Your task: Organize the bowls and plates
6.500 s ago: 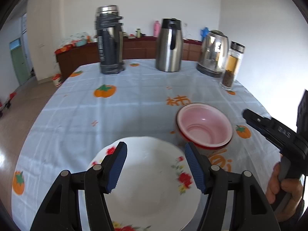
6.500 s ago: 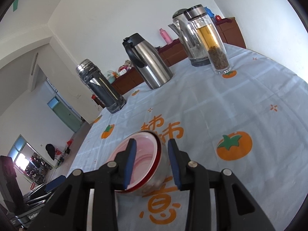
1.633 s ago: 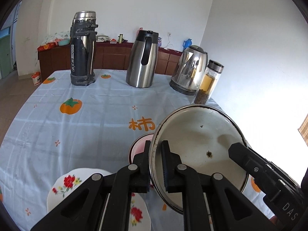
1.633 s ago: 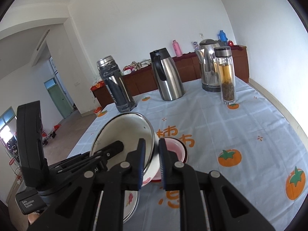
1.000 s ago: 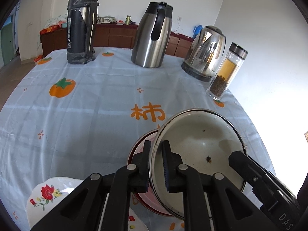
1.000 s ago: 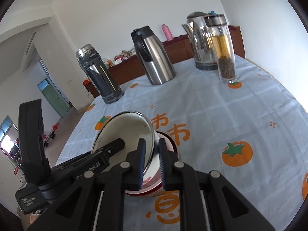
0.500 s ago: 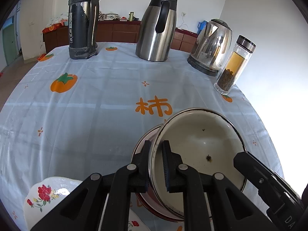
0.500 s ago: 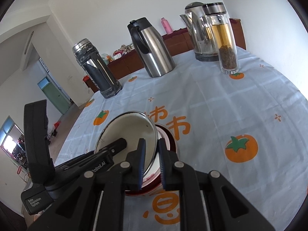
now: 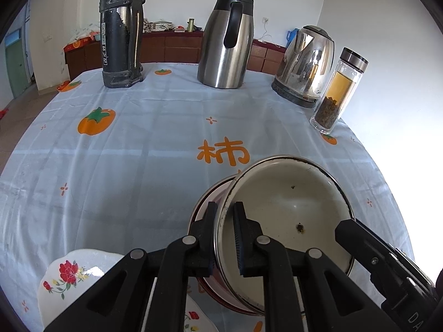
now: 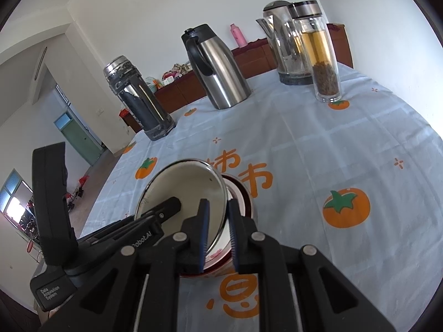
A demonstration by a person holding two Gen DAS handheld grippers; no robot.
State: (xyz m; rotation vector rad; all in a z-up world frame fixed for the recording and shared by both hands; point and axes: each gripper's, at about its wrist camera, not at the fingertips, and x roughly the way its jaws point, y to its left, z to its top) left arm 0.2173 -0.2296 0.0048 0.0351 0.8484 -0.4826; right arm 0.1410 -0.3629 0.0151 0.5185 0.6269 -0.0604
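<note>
Cream bowl (tilted over the red bowl) has opposite rim edges pinched: left gripper near-left, right gripper right.

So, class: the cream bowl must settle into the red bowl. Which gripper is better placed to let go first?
Probably the right gripper: the cream bowl tips toward its side, over the red bowl. The left gripper, clamped on the higher rim, could then lower it level.
</note>
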